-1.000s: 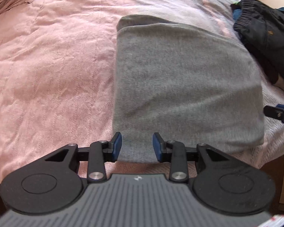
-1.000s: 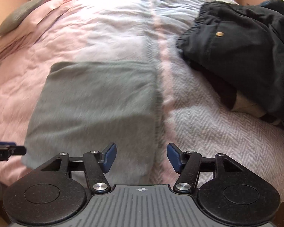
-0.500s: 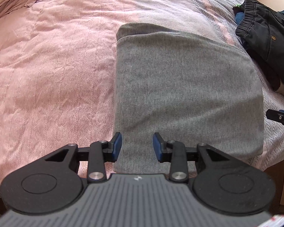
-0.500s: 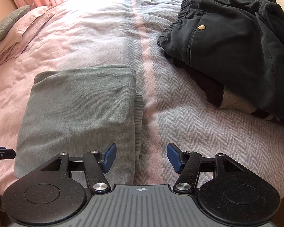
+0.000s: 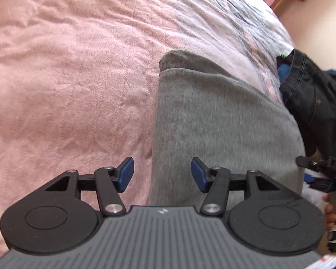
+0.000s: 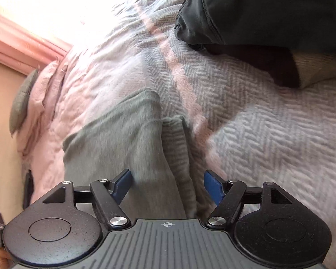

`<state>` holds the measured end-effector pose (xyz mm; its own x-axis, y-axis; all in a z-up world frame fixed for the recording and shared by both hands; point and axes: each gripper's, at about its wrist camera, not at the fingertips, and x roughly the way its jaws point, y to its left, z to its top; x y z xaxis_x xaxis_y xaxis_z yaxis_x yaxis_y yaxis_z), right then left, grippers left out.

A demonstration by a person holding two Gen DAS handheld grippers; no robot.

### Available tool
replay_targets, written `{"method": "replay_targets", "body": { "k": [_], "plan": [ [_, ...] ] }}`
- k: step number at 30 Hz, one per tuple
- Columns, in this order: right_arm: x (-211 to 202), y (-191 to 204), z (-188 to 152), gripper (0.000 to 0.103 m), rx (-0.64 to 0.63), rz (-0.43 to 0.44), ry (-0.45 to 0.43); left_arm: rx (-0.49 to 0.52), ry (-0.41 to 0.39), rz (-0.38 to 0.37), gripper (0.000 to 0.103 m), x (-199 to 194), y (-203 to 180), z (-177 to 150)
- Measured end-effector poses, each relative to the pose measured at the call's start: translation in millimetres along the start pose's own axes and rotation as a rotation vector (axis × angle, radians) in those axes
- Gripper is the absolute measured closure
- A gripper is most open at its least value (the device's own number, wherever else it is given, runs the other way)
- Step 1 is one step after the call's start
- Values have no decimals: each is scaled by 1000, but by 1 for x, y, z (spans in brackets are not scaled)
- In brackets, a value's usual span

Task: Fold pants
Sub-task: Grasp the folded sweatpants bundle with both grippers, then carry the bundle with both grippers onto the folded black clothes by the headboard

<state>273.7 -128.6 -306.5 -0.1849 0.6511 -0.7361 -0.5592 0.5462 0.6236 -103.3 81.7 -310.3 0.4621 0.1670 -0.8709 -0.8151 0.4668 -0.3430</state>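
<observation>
Jaws on both the left hand-held gripper (image 5: 162, 174) and right hand-held gripper (image 6: 167, 187) have just widened, empty, descending over the folded grey pants (image 5: 212, 121) on the bed (image 5: 67, 78), probably for another fold.

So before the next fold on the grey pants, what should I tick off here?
1. Left claw open, having just widened, nothing pinched: ok.
2. Right claw open, having just widened, over the pants' right edge: ok.
3. Grey pants lying flat, already folded over: ok.
4. Black garment apart from the pants: ok.
5. Pads touching fabric: cannot tell.
6. Near edge of the pants aligned: cannot tell, hidden by the claws.
</observation>
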Motion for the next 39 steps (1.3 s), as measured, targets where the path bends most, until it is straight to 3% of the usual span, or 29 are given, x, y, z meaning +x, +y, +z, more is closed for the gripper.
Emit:
{"method": "replay_targets", "body": {
  "k": [3, 4, 11, 19, 23, 30, 35, 36, 39],
  "plan": [
    [15, -16, 7, 18, -1, 31, 23, -61, 10, -75, 51, 17, 9, 7],
    [18, -20, 9, 17, 0, 47, 34, -76, 12, -89, 51, 21, 10, 9],
    [22, -24, 8, 19, 7, 164, 124, -87, 17, -156, 48, 41, 9, 15],
    [39, -26, 11, 19, -16, 167, 121, -42, 43, -199, 48, 46, 16, 14],
    [51, -26, 14, 21, -16, 172, 132, -87, 75, -243, 46, 62, 23, 15],
    [26, -24, 16, 21, -60, 109, 158, -92, 88, -275, 47, 64, 27, 15],
    [55, -30, 12, 18, 3, 187, 156, -117, 73, -284, 47, 69, 29, 10],
    [59, -28, 13, 19, 2, 193, 151, -117, 63, -285, 47, 70, 27, 10],
    [56, -29, 15, 44, 8, 233, 137, -94, 35, -265, 58, 67, 21, 9]
  ]
}}
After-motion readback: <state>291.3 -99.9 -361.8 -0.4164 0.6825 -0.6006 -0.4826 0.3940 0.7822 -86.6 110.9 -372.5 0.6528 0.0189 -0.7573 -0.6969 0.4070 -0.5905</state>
